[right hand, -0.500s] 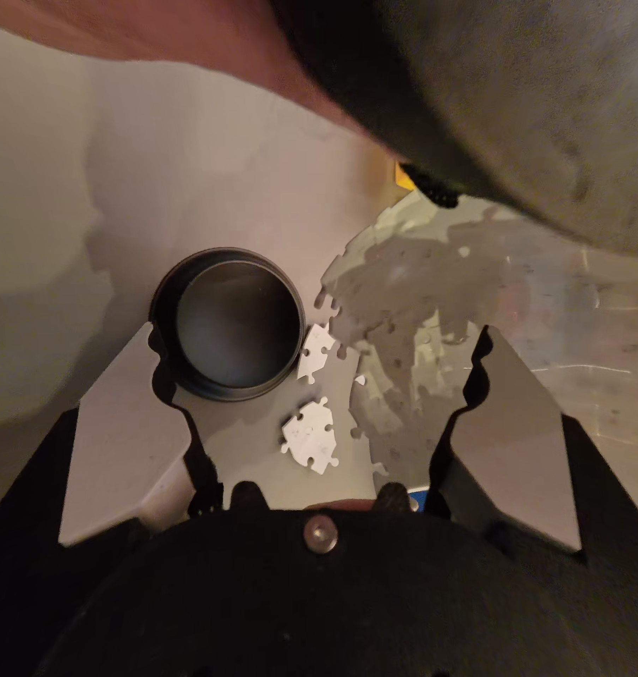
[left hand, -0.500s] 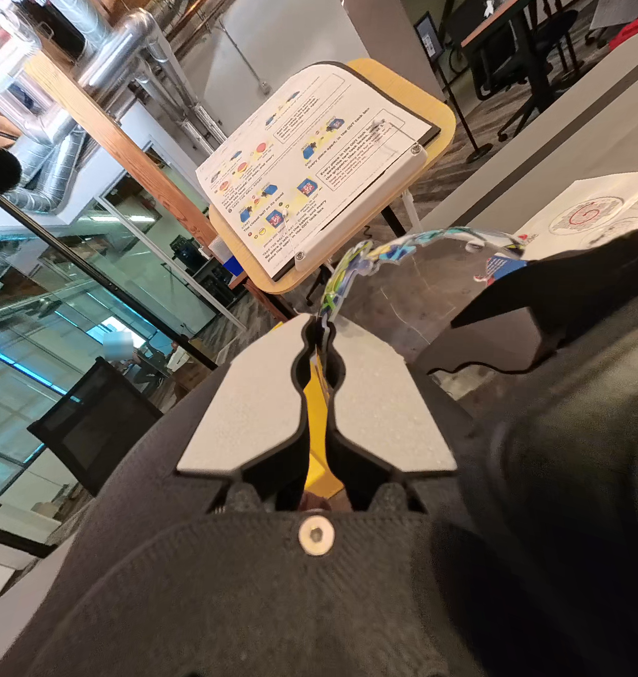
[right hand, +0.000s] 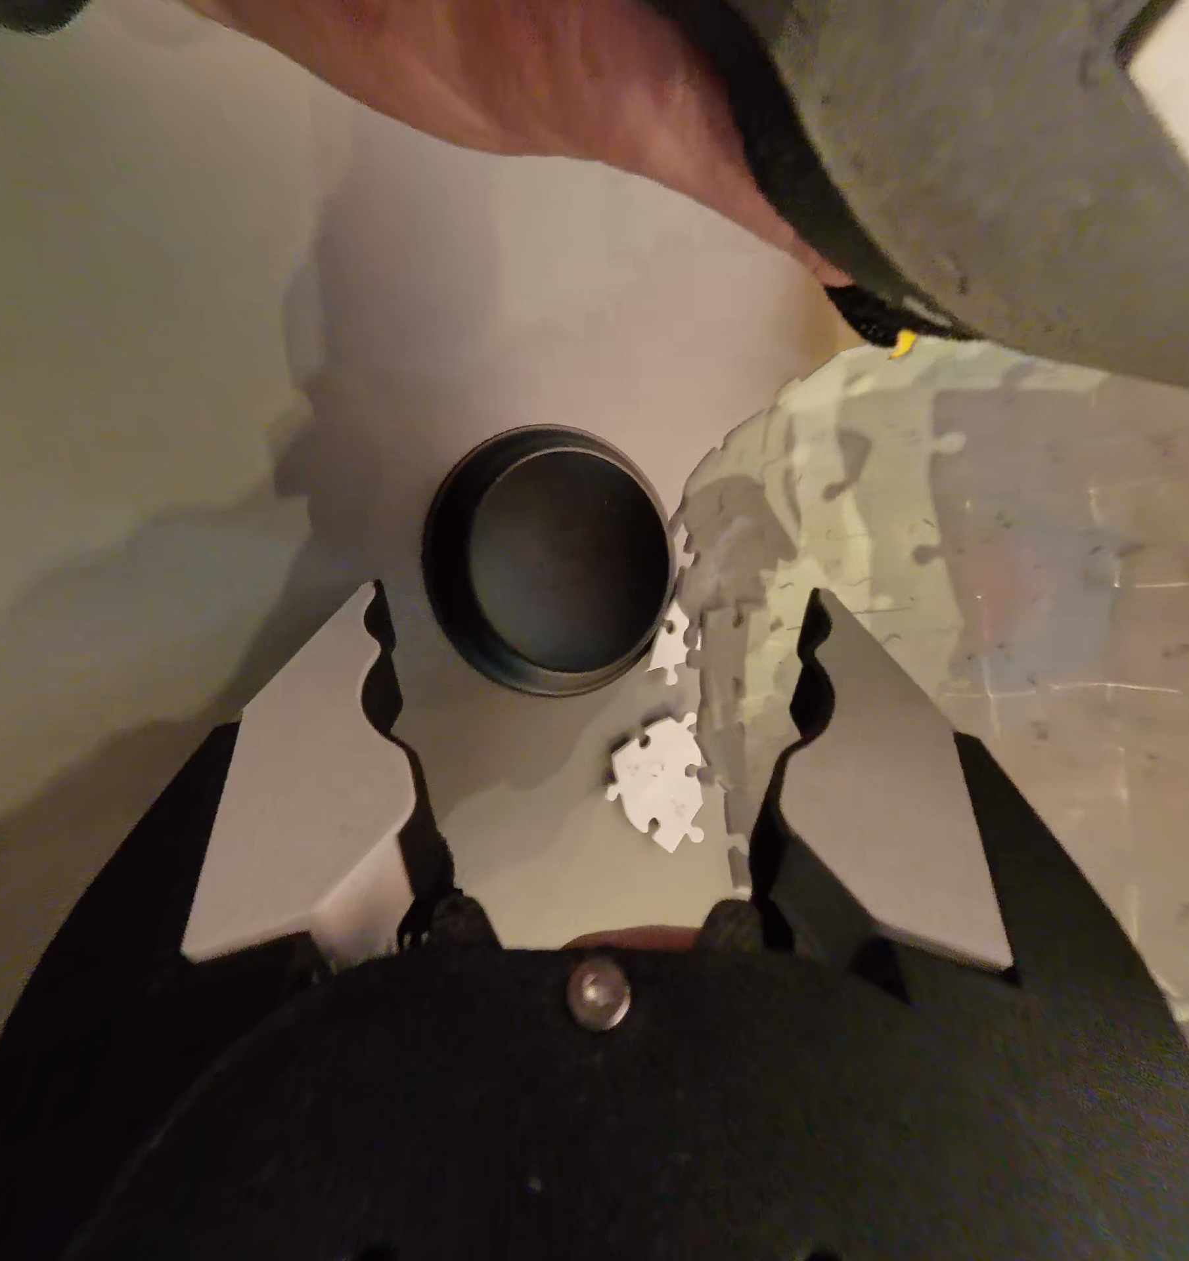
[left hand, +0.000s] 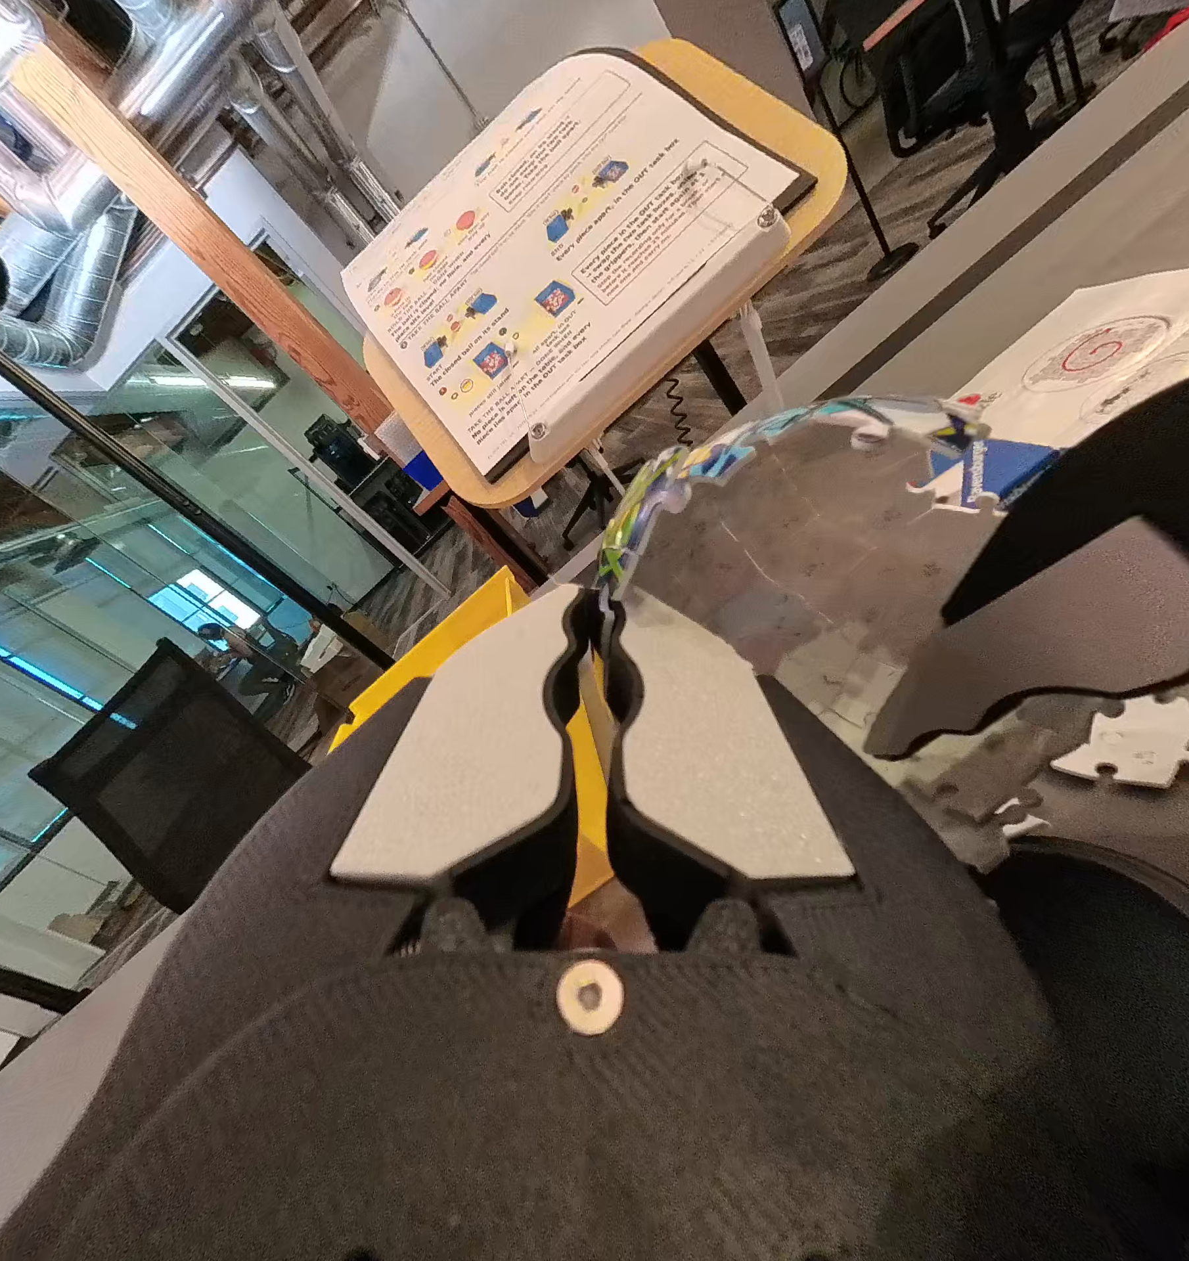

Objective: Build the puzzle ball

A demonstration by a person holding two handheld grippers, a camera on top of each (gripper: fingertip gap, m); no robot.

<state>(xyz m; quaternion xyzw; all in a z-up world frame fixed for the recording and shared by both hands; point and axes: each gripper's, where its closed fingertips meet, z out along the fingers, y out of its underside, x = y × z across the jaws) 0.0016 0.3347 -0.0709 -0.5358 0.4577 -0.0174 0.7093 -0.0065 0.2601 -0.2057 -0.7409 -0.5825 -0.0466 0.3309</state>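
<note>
My left gripper [left hand: 602, 611] is shut on the edge of a partly built puzzle ball shell [left hand: 796, 518], a curved piece with a colourful outside and a silvery inside, held above the table. My right gripper [right hand: 595, 600] is open and empty, pointing down at the table; one of its black fingers [left hand: 1056, 580] shows at the right of the left wrist view. Below it stands a black ring stand [right hand: 547, 563]. Two loose white puzzle pieces [right hand: 660, 778] [right hand: 674, 641] lie on the table beside the stand. The shell's silvery inside [right hand: 953, 580] fills the right of the right wrist view.
An instruction sheet on a wooden stand [left hand: 564, 259] is behind the table. A yellow bin [left hand: 441, 675] sits beyond my left gripper. A printed paper [left hand: 1090, 355] and a blue box [left hand: 1001, 471] lie at the far right. A hand and the left gripper's body [right hand: 987, 170] hang overhead.
My right gripper has shifted left, so the black ring stand now sits more centred between its fingers. The left gripper still holds the shell, tilted slightly.
</note>
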